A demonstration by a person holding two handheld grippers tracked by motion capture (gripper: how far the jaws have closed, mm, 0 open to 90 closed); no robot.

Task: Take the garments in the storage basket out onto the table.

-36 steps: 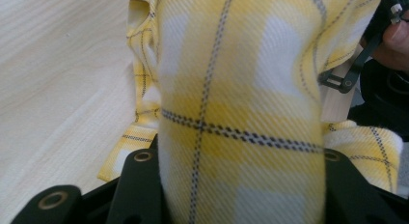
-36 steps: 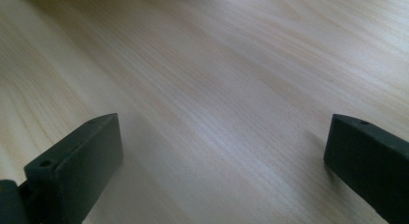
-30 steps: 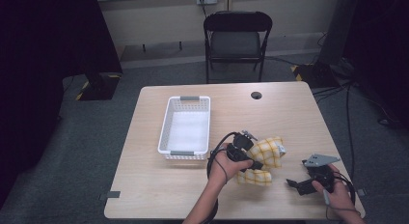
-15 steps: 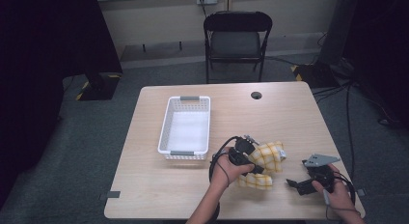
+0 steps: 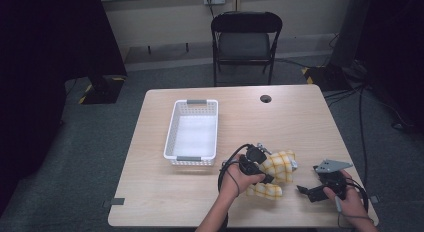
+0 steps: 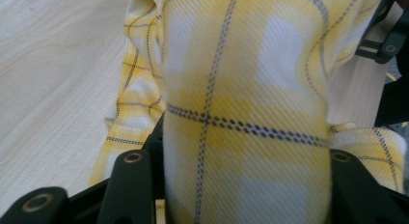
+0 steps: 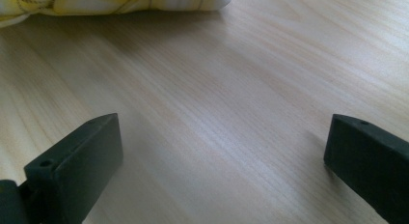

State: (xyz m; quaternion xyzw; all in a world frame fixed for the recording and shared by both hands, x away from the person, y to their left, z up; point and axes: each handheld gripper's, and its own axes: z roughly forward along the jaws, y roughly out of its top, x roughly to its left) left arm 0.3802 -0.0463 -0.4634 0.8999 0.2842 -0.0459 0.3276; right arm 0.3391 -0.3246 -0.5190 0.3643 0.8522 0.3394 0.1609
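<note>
While left tool [image 5: 267,168] pinches cloth [image 5: 278,168], right tool [image 7: 226,156] spread over wood table [image 5: 300,117]; chair [image 5: 245,39] behind.

tongs [image 7: 222,151]: jaws wide apart, nothing between | table [image 7: 231,89]: bare wood | yellow plaid cloth [image 7: 111,2]: top edge

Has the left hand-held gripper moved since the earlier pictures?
Yes. The left hand-held gripper, gripping the checked cloth, drifted slightly right, away from the basket.
</note>
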